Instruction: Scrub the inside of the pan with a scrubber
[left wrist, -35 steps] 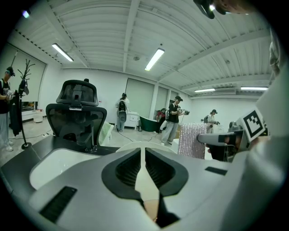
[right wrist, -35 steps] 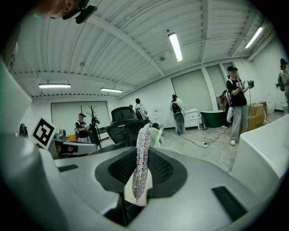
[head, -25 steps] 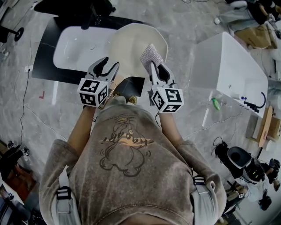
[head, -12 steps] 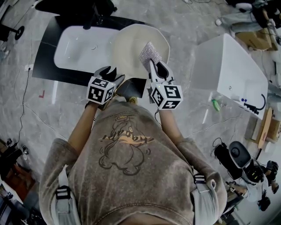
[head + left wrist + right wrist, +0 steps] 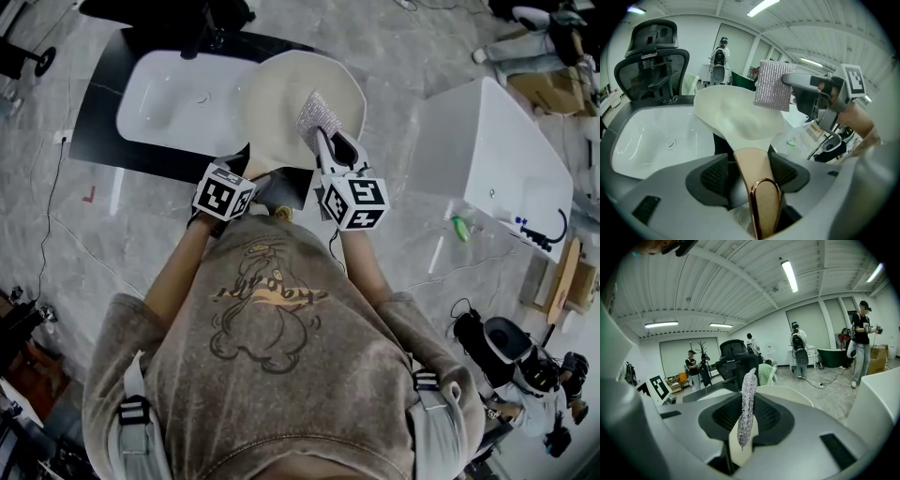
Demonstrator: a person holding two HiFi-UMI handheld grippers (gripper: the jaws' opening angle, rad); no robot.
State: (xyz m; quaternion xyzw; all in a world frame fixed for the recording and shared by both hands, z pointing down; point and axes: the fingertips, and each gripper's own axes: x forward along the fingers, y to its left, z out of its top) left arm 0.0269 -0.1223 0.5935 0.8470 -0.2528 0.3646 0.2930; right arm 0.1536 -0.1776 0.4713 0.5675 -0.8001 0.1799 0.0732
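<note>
Straddling the pan handle [image 5: 751, 161] with the left gripper [image 5: 749, 176]: fingers [image 5: 715, 174] spread wide, just now drawing in a touch, pads not yet pressing. Pointing straight along the handle's long axis toward the pan [image 5: 281, 98], with the sink [image 5: 164, 94] at the pan's left on the counter [image 5: 98, 112]. Pinching the scrubber [image 5: 321, 114] flat in the right gripper [image 5: 746, 418], above the pan's right half, the nearer of the two to the bowl. Probably next: closing on the handle to steady the pan.
</note>
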